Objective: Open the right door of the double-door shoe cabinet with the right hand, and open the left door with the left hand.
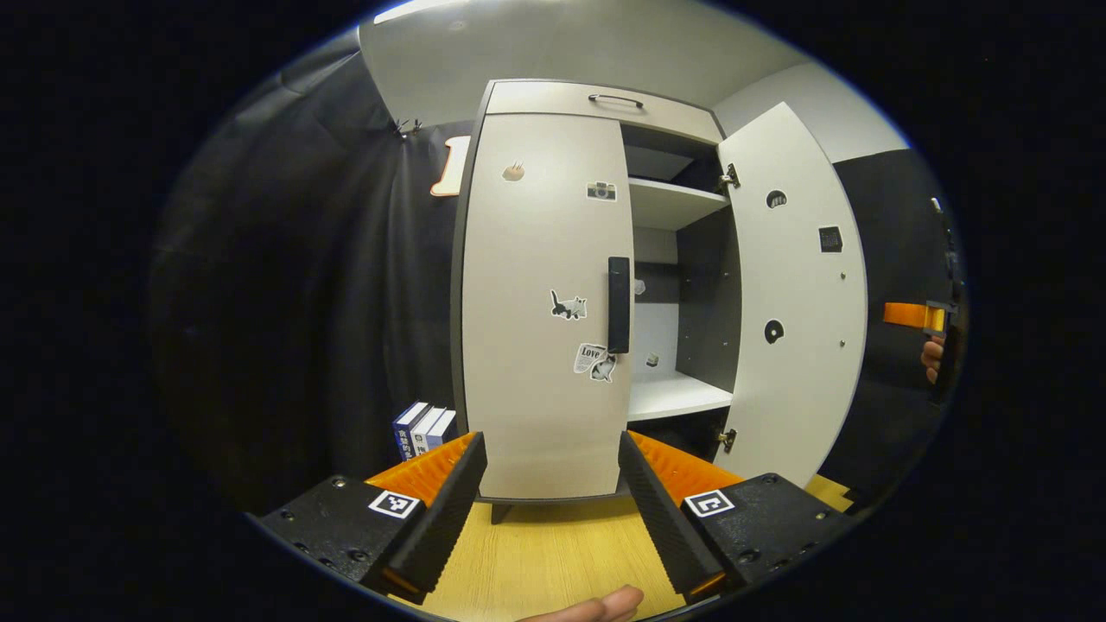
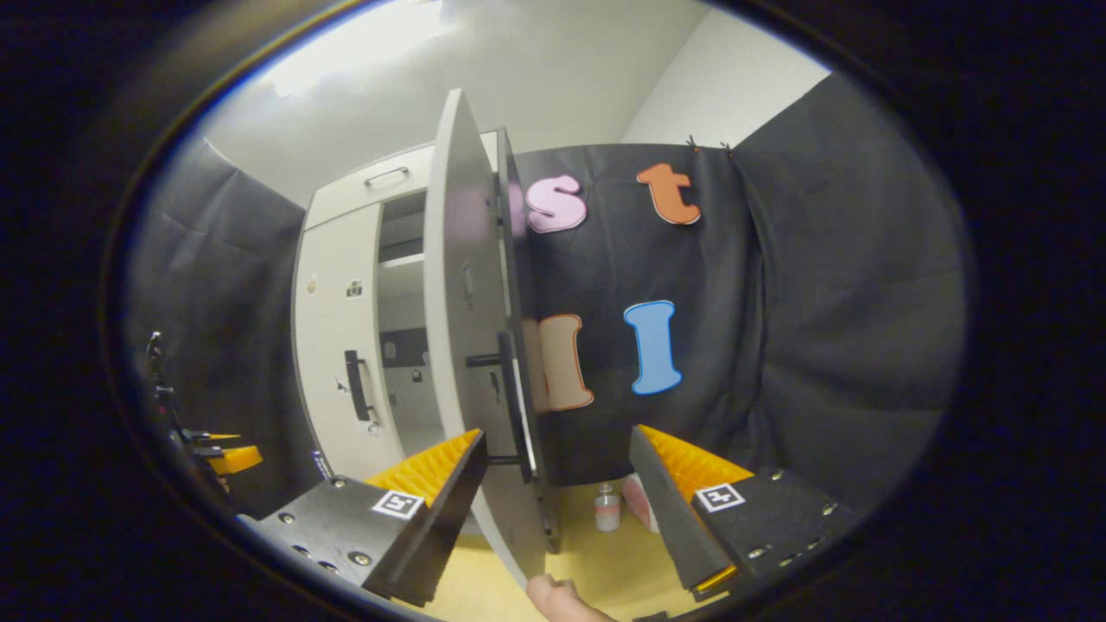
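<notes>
The still-closed pale grey left door (image 1: 540,302), a stiff hinged panel, should swing lightly if the left gripper (image 1: 549,479), jaws wide and empty, takes its black vertical bar handle (image 1: 619,304) beside the already open right door (image 1: 795,294).

A staged recording booth, not a lived-in home: black cloth (image 2: 821,302) drapes the walls ahead of the tongs, a sticker-dotted shoe cabinet (image 1: 544,302) stands on a pale wood surface (image 1: 553,553), and plain white walls (image 2: 536,69) rise above the cloth.
</notes>
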Tool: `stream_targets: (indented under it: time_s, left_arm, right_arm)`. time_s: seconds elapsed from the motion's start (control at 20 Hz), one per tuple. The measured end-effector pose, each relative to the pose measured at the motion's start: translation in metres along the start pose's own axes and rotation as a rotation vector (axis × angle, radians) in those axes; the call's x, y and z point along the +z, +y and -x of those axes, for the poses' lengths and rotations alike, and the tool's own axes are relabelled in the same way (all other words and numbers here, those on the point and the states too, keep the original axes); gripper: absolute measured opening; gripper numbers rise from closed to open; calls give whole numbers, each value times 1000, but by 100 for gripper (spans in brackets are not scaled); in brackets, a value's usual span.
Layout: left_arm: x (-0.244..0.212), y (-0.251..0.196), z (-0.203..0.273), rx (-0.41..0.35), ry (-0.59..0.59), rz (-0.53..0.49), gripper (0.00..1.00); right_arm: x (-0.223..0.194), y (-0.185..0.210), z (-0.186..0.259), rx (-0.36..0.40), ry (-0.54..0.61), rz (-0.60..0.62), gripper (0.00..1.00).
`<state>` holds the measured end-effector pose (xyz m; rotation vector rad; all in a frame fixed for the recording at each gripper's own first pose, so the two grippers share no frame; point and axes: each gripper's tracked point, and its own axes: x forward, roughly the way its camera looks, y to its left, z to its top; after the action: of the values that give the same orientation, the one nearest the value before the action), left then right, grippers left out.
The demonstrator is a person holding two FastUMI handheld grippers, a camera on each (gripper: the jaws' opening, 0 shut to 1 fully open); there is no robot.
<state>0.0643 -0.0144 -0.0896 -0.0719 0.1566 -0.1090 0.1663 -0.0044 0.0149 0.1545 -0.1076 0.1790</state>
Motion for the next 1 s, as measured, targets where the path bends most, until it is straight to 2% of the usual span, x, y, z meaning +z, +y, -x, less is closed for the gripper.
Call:
stream_targets:
  time_s: [0.05,0.1,0.15,0.3,0.4,0.7,0.95,1.0]
  left_arm:
    - [1,-2,-3,-7,1,6,96]
    - [4,-3,-8,-13,1,9,96]
    - [6,-3,-11,-13,0,9,96]
    - [20,-5,-29,-9,-12,-3,96]
    - [31,-9,-43,-10,-15,-15,96]
    - [55,-24,-96,-34,-15,8,96]
    - [61,-42,-146,-46,-11,5,94]
    - [65,-46,-156,-49,-24,7,96]
  right_arm:
    - [1,8,7,1,-5,8,98]
    - [2,15,16,4,-11,18,94]
    - [0,22,23,-1,-6,34,98]
    - [-12,50,48,-19,7,77,98]
    - [-22,77,61,8,22,117,100]
    - [-41,153,95,84,-9,182,98]
    - [-42,162,103,63,-32,168,98]
    - [-45,163,103,61,-28,180,98]
